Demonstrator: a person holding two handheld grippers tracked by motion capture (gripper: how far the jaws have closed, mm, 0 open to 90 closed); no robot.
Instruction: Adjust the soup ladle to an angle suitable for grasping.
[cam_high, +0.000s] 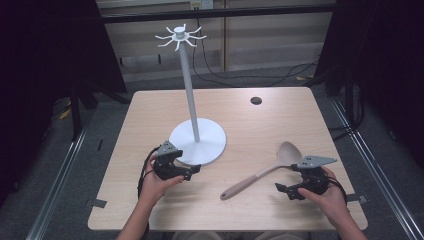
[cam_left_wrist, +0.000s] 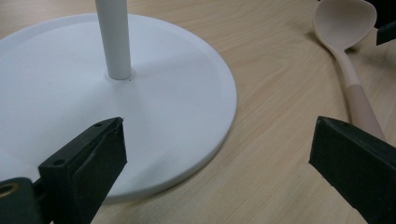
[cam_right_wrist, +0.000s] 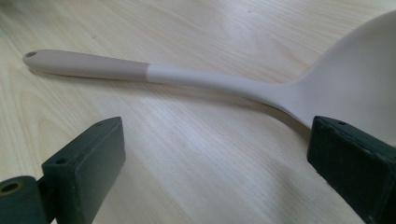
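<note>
A beige spoon lies flat on the wooden table, bowl toward the far right, handle with a hang hole pointing near left. A white hook stand rises from a round base at the table's middle. My left gripper rests open at the base's near edge, jaws wide with nothing between them; its own view has the base and the spoon ahead. My right gripper is open just right of the spoon's handle, apart from it.
A small dark round hole sits near the table's far edge. Cables run over the floor behind the table. Metal rails flank both sides. The stand's top ring of hooks spreads high above the table.
</note>
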